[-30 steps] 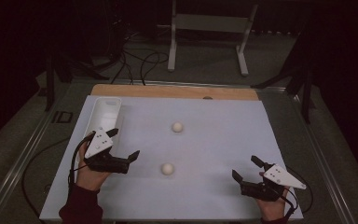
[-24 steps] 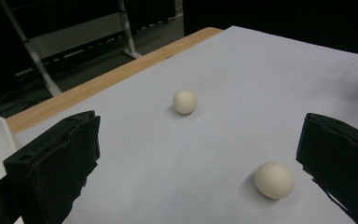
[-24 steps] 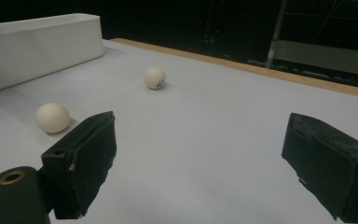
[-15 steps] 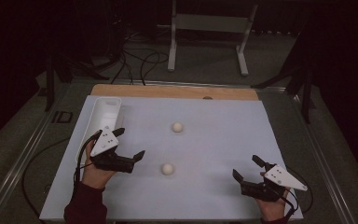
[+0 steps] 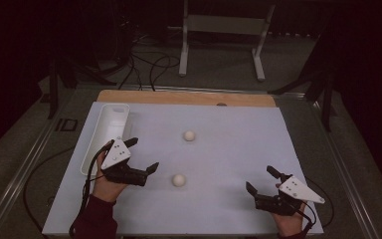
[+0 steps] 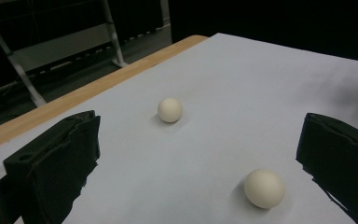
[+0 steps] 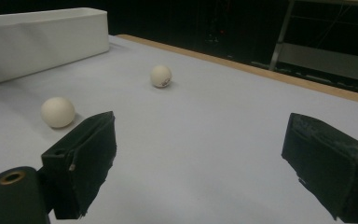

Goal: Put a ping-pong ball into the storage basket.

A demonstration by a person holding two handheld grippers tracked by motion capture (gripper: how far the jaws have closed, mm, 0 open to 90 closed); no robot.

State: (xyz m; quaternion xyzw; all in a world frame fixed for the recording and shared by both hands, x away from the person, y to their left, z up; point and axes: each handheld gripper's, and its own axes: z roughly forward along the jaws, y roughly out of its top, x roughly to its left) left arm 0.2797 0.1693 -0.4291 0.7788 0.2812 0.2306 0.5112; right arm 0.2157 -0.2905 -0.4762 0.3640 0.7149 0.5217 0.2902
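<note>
Two cream balls lie on the white sheet [image 5: 229,149]. The near ball [image 5: 178,180] [image 6: 264,188] [image 7: 58,112] rests just right of my left gripper [image 5: 143,153] [image 6: 198,140], which is open with nothing in it. The far ball [image 5: 189,135] [image 6: 170,110] [image 7: 161,76] sits farther back toward the middle. My right gripper [image 5: 259,178] [image 7: 200,140] stands open near the front right of the sheet, pointing left toward both balls, nothing between its fingers.
A long white tray [image 5: 107,134] [image 7: 42,39] lies along the sheet's left edge, behind my left hand. A wooden strip [image 5: 179,97] borders the far edge. Beyond the table stand a metal frame [image 5: 224,25] and floor cables [image 5: 144,64].
My left gripper has shifted slightly to the right, closer to the near ball. The right gripper and both balls have stayed put.
</note>
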